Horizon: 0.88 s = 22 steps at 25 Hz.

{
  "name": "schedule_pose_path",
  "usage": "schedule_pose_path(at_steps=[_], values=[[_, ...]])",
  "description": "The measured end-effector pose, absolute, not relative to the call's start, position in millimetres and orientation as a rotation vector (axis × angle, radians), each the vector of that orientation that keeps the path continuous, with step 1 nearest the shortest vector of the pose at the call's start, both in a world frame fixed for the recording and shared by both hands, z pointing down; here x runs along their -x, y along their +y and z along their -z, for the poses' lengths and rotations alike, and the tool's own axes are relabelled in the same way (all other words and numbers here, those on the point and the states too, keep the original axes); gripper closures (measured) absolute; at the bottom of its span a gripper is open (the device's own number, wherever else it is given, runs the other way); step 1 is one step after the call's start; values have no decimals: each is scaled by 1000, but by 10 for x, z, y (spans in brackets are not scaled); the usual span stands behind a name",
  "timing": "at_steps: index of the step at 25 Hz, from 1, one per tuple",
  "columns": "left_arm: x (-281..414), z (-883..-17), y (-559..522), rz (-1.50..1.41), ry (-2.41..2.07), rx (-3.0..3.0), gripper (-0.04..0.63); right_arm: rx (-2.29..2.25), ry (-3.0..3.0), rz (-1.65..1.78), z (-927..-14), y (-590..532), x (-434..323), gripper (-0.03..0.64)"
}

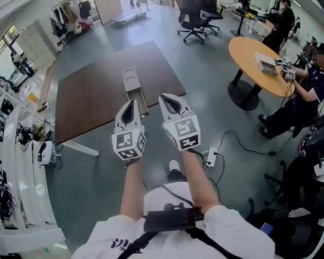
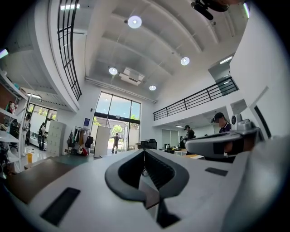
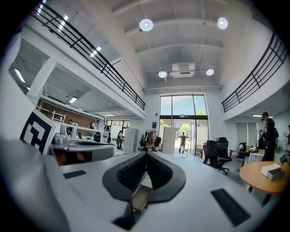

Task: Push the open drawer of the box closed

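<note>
Fingers (image 2: 129, 171) of left gripper (image 1: 132, 103) and right gripper (image 1: 164, 99) are fully closed, gripping nothing. Just ahead of the fingertips, the box (image 1: 130, 79) rests with its drawer (image 1: 141, 101) open.

left hand-held gripper (image 1: 132, 104): jaws together | right hand-held gripper (image 1: 166, 99): jaws together

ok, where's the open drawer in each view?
Head view: drawer at centre, on the table, between left claw and right claw.
Left gripper view: not clearly in it; only a brown sliver under the shut claw.
Right gripper view: low centre, under the shut claw.
Shared landmark: white panel.
</note>
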State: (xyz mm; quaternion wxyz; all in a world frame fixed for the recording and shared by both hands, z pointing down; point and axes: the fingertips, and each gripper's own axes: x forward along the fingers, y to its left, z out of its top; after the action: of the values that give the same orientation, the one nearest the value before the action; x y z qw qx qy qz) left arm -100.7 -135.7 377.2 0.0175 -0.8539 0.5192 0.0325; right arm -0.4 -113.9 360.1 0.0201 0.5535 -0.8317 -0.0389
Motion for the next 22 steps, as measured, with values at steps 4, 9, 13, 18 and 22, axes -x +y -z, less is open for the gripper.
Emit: schedule_pose_path(at_steps=[4,9,13,18,22], values=[[884,-3697,-1703,-93,1608,2642,584,-1700,-2606,132,-3533,-1509,-80,611],[755,-3469,-2035,-100,1595,2605,584,-1674,-2669,159,-3300,-1945,-145,611],[693,-3502,-2320,-84,1620,2572,584,-1620,-2728,168,-3302,-2298,-146,611],[668,-3709,-2609,-55,1682,2543,584,-1540,-2772,145,-3472,-2644,-141,611],[761,-3928,-2751,-47,1752,2526,584,-1472,-2791,106,-3709,-2820,-64,611]])
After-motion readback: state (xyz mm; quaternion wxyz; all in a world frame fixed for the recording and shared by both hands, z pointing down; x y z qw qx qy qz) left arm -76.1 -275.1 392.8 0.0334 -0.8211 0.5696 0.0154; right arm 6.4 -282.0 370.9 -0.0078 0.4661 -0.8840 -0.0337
